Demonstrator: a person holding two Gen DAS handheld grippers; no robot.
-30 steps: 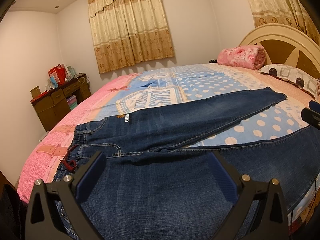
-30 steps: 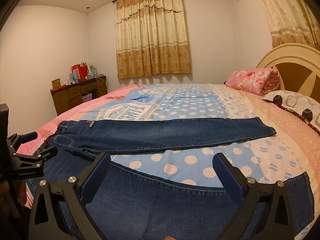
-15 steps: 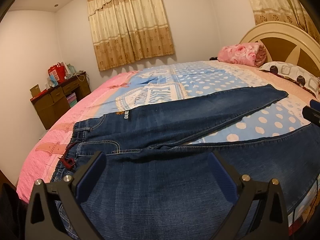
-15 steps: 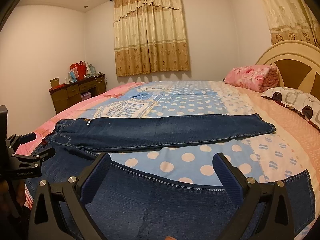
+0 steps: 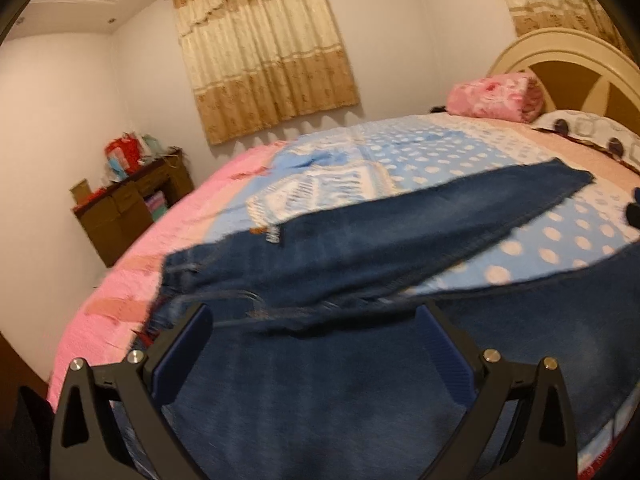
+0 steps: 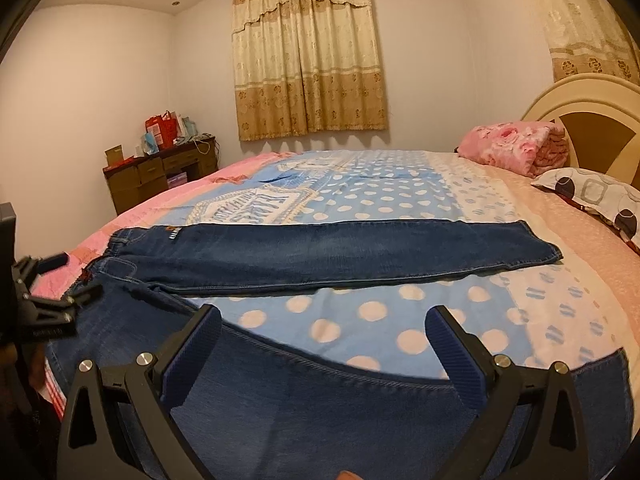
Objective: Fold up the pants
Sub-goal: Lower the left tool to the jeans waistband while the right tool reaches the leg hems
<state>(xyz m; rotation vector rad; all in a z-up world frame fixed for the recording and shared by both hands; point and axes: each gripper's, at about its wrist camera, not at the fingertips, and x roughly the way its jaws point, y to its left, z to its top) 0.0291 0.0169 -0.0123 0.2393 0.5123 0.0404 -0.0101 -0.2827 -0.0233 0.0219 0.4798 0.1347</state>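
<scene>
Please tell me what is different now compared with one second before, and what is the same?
The left gripper has swung: its view is now blurred and tilted, with the blue denim jeans slanting across it. The right gripper barely shifted. Both stay open, holding nothing. The jeans remain spread flat on the dotted blue bedspread, unfolded.

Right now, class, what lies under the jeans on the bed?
Under the jeans lies a polka-dot bedspread, blue and pink, showing between the two legs. Whatever is directly beneath the denim is covered.
</scene>
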